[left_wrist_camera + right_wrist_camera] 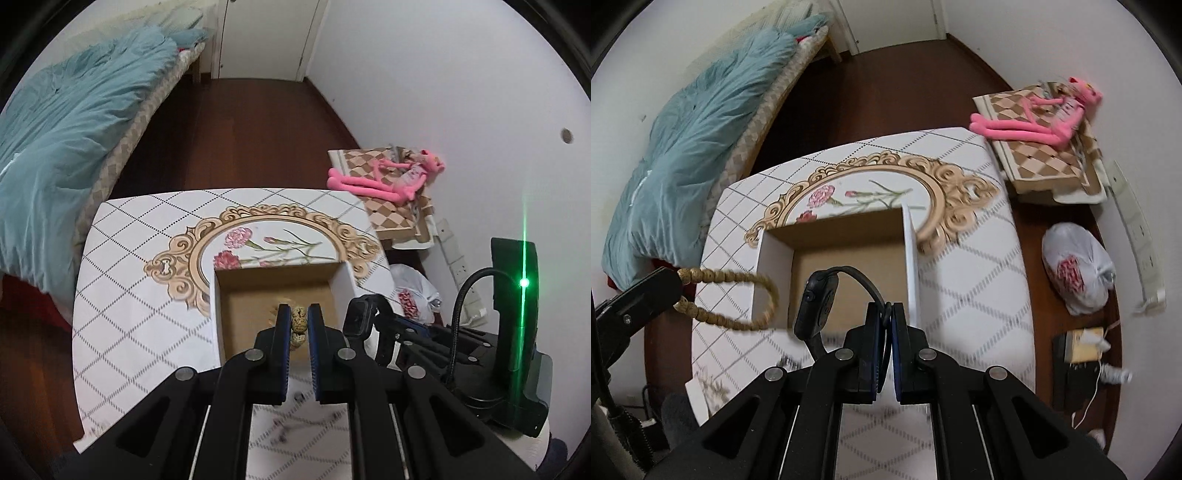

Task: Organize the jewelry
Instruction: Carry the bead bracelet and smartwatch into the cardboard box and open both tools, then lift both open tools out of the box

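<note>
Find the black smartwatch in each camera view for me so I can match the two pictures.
Left wrist view: smartwatch right of centre, beside the open box, held by the right tool.
Right wrist view: smartwatch centre-left, its strap pinched in the right tool.
Shared landmark: the gold floral frame printed on the tablecloth.
</note>
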`<state>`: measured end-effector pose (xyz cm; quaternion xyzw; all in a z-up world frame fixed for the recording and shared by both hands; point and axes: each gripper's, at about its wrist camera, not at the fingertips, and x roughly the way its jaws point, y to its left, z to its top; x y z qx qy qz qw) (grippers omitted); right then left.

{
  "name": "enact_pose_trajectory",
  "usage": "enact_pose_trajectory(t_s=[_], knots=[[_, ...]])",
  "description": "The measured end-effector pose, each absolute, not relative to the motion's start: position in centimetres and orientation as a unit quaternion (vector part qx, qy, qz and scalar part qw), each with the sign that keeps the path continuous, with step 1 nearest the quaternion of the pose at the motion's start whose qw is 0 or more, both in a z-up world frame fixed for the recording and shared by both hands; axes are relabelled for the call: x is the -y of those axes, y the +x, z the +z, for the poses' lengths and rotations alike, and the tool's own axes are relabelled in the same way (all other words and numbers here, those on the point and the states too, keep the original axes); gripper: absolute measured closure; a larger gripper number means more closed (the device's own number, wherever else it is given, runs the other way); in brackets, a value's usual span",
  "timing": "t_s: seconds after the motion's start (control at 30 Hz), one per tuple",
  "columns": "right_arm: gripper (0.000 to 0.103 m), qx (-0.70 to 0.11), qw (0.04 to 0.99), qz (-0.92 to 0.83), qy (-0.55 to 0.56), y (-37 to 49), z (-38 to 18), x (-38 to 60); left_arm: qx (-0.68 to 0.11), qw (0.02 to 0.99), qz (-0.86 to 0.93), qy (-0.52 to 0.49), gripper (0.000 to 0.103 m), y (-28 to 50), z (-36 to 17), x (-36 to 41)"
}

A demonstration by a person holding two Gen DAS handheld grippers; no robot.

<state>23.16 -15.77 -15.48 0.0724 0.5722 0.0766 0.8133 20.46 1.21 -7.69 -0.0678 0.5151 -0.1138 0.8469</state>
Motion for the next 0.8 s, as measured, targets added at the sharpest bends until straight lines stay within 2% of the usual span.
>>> enact_pose_trajectory(t_s=[0.3, 0.4, 0.43, 0.5, 0.57, 0.6, 0.7, 0.73, 0.77, 0.8], knots=[[0.096, -0.616, 0.783, 0.082, 0.034, 29.2, -19.4, 13.1, -0.574, 0.813, -0.073, -0.06, 0.094, 25.7, -12.5, -2.8], [0.084, -0.624, 0.777, 0.08, 0.026, 29.9, -20.2, 12.4, -0.589, 0.804, -0.055, -0.052, 0.087, 26.4, -13.5, -3.3], [0.076, -0.624, 0.777, 0.078, 0.025, 29.9, -20.2, 12.3, -0.589, 0.805, -0.05, -0.049, 0.083, 26.5, -13.6, -3.5], [0.064, -0.62, 0.78, 0.075, 0.024, 29.9, -19.8, 12.3, -0.586, 0.808, -0.039, -0.048, 0.065, 26.4, -13.6, -4.1], [0.057, -0.614, 0.786, 0.074, 0.026, 29.7, -19.1, 12.5, -0.578, 0.814, -0.028, -0.054, 0.03, 26.1, -13.3, -4.8], [0.05, -0.611, 0.788, 0.071, 0.025, 29.5, -18.7, 12.6, -0.573, 0.818, -0.022, -0.053, 0.026, 25.8, -13.2, -5.1], [0.033, -0.6, 0.798, 0.064, 0.019, 29.0, -17.9, 12.8, -0.559, 0.828, -0.006, -0.042, 0.022, 25.0, -13.0, -5.7], [0.023, -0.597, 0.8, 0.058, 0.016, 28.7, -17.8, 12.9, -0.558, 0.829, -0.002, -0.039, 0.011, 24.8, -13.0, -5.8], [0.018, -0.594, 0.802, 0.055, 0.012, 28.3, -17.7, 13.0, -0.554, 0.831, 0.005, -0.035, 0.0, 24.3, -13.1, -6.0], [0.013, -0.593, 0.803, 0.05, 0.006, 28.0, -17.7, 13.1, -0.552, 0.833, 0.009, -0.033, 0.0, 24.1, -13.2, -6.1]])
